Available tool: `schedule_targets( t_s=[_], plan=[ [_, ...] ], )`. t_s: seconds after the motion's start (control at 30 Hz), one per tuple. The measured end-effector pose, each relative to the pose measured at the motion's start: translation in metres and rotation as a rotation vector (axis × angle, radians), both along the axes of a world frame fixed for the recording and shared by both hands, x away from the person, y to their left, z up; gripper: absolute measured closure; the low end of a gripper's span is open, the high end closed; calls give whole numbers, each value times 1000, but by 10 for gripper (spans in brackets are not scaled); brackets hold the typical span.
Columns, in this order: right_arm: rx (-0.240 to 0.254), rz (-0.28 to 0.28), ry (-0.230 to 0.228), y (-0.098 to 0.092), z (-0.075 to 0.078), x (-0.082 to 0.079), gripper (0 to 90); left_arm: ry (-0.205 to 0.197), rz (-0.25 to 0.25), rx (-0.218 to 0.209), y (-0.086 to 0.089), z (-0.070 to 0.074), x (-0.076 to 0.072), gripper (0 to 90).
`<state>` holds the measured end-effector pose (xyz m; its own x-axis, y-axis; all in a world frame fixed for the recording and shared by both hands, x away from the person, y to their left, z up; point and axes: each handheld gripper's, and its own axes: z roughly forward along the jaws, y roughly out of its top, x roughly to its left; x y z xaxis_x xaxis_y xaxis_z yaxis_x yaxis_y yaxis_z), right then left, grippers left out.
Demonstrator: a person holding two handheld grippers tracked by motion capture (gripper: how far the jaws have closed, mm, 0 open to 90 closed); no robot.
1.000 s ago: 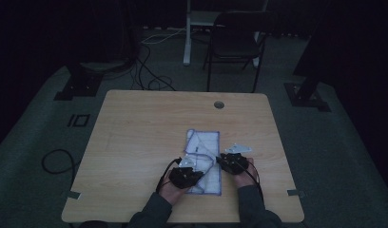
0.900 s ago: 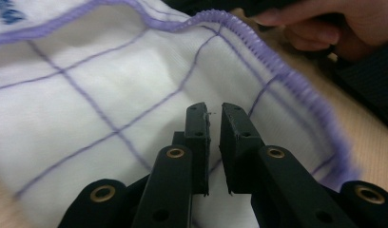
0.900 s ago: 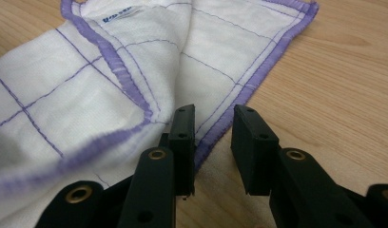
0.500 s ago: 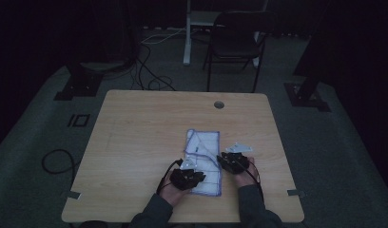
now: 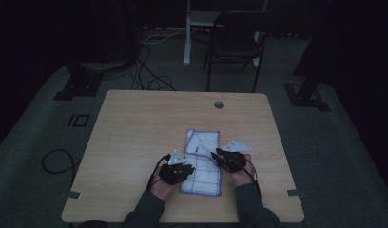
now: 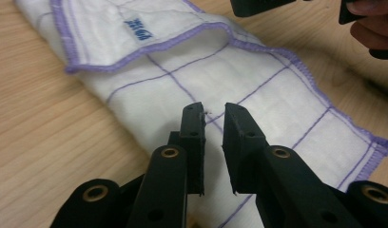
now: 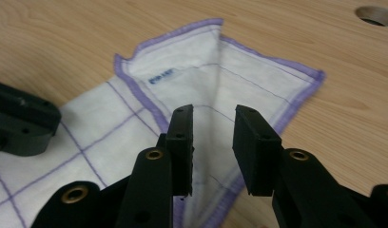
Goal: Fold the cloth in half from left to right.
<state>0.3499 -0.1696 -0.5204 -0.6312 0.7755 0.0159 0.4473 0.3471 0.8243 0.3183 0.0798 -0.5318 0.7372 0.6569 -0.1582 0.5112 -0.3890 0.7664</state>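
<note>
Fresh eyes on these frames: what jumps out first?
A white cloth with purple trim and grid lines lies partly folded on the wooden table, near its front edge. The left tool and right tool flank it, jaws parted over the fabric, holding nothing.

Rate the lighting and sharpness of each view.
High view: dim and underexposed, the room near black, cloth and table barely lit. Left gripper view: bright and even, cloth weave crisp, the near fingers slightly soft. Right gripper view: equally well lit, the blue label too blurred to read, the table hole at the corner soft.
</note>
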Motion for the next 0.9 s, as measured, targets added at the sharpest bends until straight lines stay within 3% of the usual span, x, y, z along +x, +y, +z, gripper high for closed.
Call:
schedule_targets(
  t_s=[0.2, 0.53, 0.87, 0.9],
  plan=[
    [-23, 59, -8, 14, -2, -2, 646, -14, 24, 27, 9, -2, 1, 786],
    [-57, 141, -31, 46, -1, 5, 613, -14, 64, 37, 15, -9, 8, 778],
    [-188, 203, -41, 78, -6, 22, 618, -7, 56, 60, 15, -11, 9, 865],
    [-227, 206, -47, 83, -7, 25, 691, -6, 56, 60, 15, -11, 9, 867]
  ],
)
